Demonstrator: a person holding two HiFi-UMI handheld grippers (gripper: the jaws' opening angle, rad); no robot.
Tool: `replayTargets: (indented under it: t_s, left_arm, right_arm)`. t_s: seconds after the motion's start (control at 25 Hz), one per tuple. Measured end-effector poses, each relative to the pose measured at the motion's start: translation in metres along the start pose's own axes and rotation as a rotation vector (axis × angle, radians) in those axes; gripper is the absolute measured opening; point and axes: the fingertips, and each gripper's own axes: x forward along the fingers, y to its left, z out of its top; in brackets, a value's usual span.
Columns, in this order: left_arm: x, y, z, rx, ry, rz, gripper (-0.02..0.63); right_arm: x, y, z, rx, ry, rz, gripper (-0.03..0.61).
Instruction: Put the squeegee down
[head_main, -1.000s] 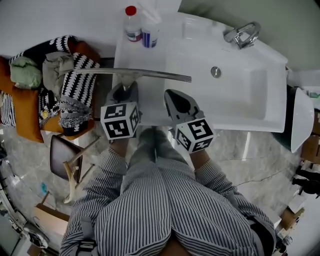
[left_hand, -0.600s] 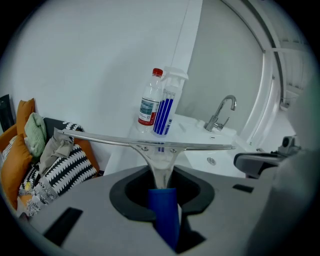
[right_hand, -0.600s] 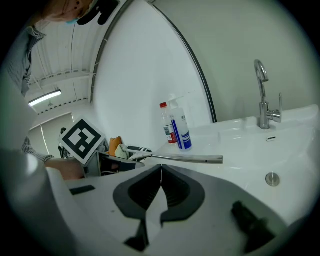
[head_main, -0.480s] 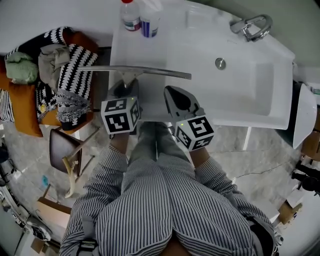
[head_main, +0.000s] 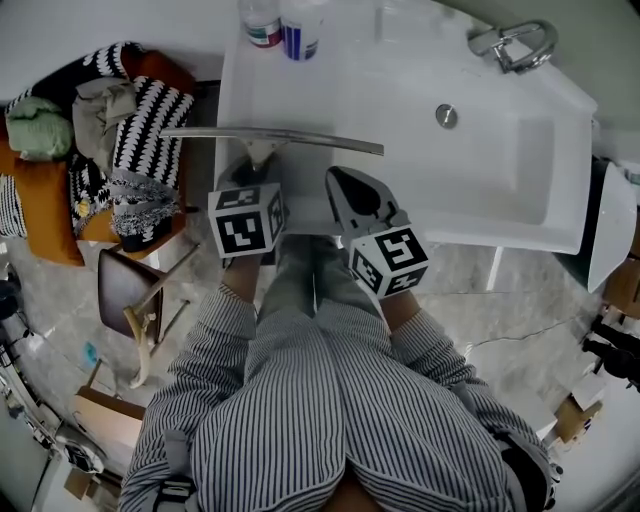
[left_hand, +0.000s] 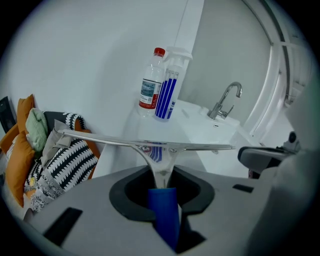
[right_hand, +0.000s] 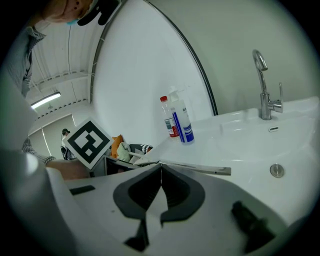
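Note:
The squeegee (head_main: 270, 135) has a long metal blade and a blue handle (left_hand: 164, 212). My left gripper (head_main: 252, 175) is shut on that handle, and the blade (left_hand: 145, 143) stretches across just above the white counter (head_main: 300, 95) left of the sink. In the right gripper view the blade (right_hand: 197, 167) shows beyond the jaws. My right gripper (head_main: 345, 190) hovers to the right of the left one, over the counter's front edge, jaws closed together with nothing between them.
A clear bottle with a red cap (left_hand: 150, 85) and a blue-striped spray bottle (left_hand: 169, 87) stand at the counter's back. The sink basin (head_main: 480, 160) and tap (head_main: 510, 45) lie to the right. A chair piled with cushions and clothes (head_main: 90, 150) stands left of the counter.
Both grippers have sunk toward the counter, the left carrying the squeegee down with it. The blade now sits lower over the counter; the grip is unchanged.

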Motion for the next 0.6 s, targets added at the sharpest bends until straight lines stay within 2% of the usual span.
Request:
replayTargets:
  t_s: [0.6]
  left_arm:
    - [0.0093, 0.0068, -0.005, 0.039, 0.06, 0.051, 0.098]
  right_arm:
    - [0.0032, 0.0051, -0.0062, 0.017, 0.012, 0.011, 0.015]
